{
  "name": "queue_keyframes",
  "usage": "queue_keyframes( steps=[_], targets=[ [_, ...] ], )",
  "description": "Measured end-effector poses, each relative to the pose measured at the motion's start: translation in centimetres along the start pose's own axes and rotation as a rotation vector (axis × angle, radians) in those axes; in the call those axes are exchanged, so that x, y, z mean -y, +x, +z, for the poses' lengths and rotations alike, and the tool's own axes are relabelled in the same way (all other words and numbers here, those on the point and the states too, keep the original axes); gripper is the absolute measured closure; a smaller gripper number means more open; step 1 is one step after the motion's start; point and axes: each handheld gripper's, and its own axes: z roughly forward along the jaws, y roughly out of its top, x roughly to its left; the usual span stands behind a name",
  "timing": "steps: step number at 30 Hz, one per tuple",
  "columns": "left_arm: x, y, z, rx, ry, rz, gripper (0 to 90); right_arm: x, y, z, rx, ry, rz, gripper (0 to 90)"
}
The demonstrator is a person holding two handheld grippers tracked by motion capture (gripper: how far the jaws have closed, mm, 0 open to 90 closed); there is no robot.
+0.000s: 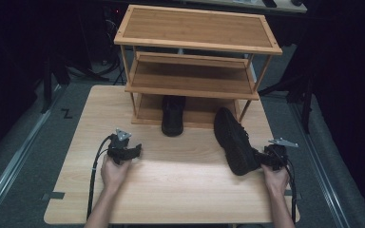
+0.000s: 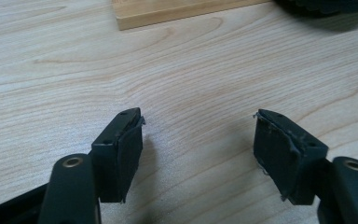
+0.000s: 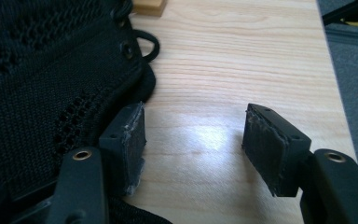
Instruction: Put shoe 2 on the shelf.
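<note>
The tabletop (image 1: pixel 180 185) carries a wooden shoe rack (image 1: pixel 195 61) at its far edge, with one black shoe (image 1: pixel 173 116) on the lowest shelf. A second black shoe (image 1: pixel 235 140) lies near the right edge, just beside my right gripper (image 1: pixel 273 156). My jaws there stand open, gripping nothing; the knit upper is against the outside of one jaw. My left gripper (image 1: pixel 126 151) is open too, over bare wood. I judge this shoe light and soft, so the stiffer heel collar is the best hold.

Table (image 1: pixel 171 190): rack (image 1: pixel 195 80), shoe (image 1: pixel 235 142)
</note>
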Motion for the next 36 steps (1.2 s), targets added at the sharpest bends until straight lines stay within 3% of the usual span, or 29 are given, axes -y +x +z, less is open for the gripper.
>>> queue_keyframes(
  steps=[3,5,12,13,21,36],
  targets=[
    [0.0,0.0,0.0,0.001,0.0,-0.001,33.0,-0.3,0.5,0.2,-0.017,0.005,-0.033,42.6],
    [0.0,0.0,0.0,0.001,0.0,-0.001,32.9,-0.2,0.4,0.2,-0.03,0.006,-0.015,42.4],
    [0.0,0.0,0.0,0.003,0.0,-0.001,32.6,-0.3,0.7,-0.3,-0.077,0.012,-0.034,44.2],
    [0.0,0.0,0.0,0.003,0.0,-0.001,32.5,-0.3,1.0,-0.4,-0.117,0.018,-0.041,43.0],
    [0.0,0.0,0.0,0.004,0.0,-0.002,32.5,-0.1,2.4,-0.5,-0.208,0.018,-0.066,41.0],
    [0.0,0.1,0.0,0.006,-0.001,-0.004,32.4,-0.1,4.3,-0.6,-0.261,-0.018,-0.093,40.6]
  ],
)
